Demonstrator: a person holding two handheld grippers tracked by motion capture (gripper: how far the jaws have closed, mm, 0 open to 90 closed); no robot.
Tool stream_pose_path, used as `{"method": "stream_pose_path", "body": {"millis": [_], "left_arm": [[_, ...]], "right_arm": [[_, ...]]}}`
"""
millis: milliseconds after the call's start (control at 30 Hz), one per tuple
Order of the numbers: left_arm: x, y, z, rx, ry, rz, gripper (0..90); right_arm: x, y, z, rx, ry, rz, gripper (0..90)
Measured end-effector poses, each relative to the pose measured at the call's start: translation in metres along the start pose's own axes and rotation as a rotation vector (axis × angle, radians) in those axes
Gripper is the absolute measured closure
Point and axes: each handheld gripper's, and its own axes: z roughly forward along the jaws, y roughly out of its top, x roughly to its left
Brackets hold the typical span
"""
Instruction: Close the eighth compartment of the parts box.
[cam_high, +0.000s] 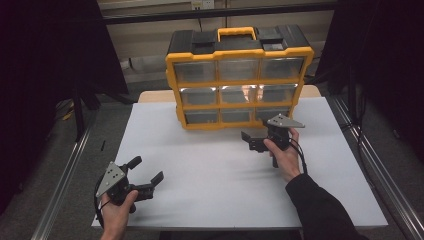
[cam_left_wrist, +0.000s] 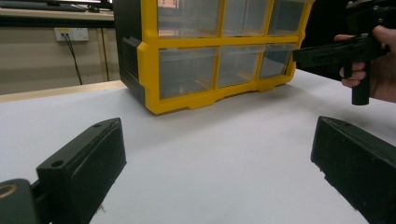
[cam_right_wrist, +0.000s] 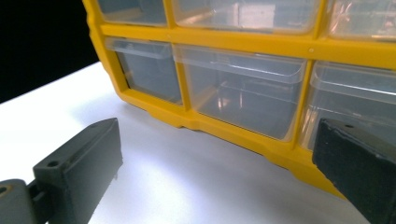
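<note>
Keep your right gripper (cam_high: 261, 136), jaws spread, level with the bottom-row drawer (cam_right_wrist: 243, 95); left gripper (cam_high: 145, 176) waits spread.

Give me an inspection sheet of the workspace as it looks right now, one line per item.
Surface: white table top, bare in front of the organizer.
Job's things: yellow and black drawer organizer standing upright at the far middle of the table; three rows of clear drawers, all pushed in, with nothing seen inside them.
Clutter: nothing seen.
Grippers: left hand-held gripper near the front left edge, jaws open and empty; right hand-held gripper close to the organizer's bottom row, jaws open and empty, not touching it.
Cables: a black cable trails from the right gripper along the wrist.
Surroundings: metal rails beside the table, dark curtains, wall socket behind.
</note>
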Motion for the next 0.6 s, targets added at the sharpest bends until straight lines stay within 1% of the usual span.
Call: {"method": "stream_pose_path", "body": {"millis": [33,67,100,133,233,267,300,333,367,467,500,533,567,600], "left_arm": [[-0.001,0.000,0.000,0.004,0.002,0.000,3.0],[-0.001,0.000,0.000,0.005,-0.002,0.002,3.0],[-0.001,0.001,-0.001,0.017,-0.001,0.021,3.0],[-0.003,0.000,0.000,0.006,0.001,0.000,3.0],[-0.003,0.000,0.000,0.007,0.000,0.003,3.0],[-0.002,0.001,0.000,0.010,-0.001,0.016,3.0],[-0.002,0.000,0.000,0.005,0.000,0.004,3.0],[-0.003,0.000,0.000,0.007,0.002,0.000,3.0],[-0.002,0.000,0.000,0.012,0.000,0.010,3.0],[-0.003,0.000,0.000,0.000,0.001,-0.001,3.0],[-0.003,0.000,0.000,0.000,0.000,-0.001,3.0],[-0.003,0.000,0.000,0.007,-0.003,0.006,3.0],[-0.003,0.000,0.000,0.005,-0.002,0.002,3.0],[-0.003,0.000,0.000,0.007,-0.003,0.007,3.0]], "right_arm": [[0.000,-0.001,-0.006,-0.010,0.013,0.006,0.0],[0.000,-0.001,-0.006,-0.010,0.013,0.006,0.0],[0.000,-0.002,-0.009,-0.011,0.014,0.008,0.0],[0.000,-0.003,-0.012,-0.007,0.008,0.007,0.0],[-0.001,-0.005,-0.022,-0.017,-0.015,-0.003,0.6],[-0.002,-0.006,-0.025,-0.019,-0.014,-0.006,0.6],[-0.002,-0.007,-0.028,-0.023,-0.015,-0.001,0.5],[-0.003,-0.008,-0.030,-0.017,-0.016,-0.003,0.5],[-0.003,-0.008,-0.033,-0.013,-0.019,-0.005,0.5],[-0.002,-0.007,-0.041,-0.036,-0.020,-0.005,1.2],[-0.002,-0.007,-0.043,-0.031,-0.021,-0.015,1.2],[-0.002,-0.007,-0.045,-0.037,-0.024,-0.014,1.2],[-0.002,-0.007,-0.048,-0.041,-0.023,-0.017,1.2],[-0.001,-0.007,-0.050,-0.046,-0.025,-0.019,1.2]]}}
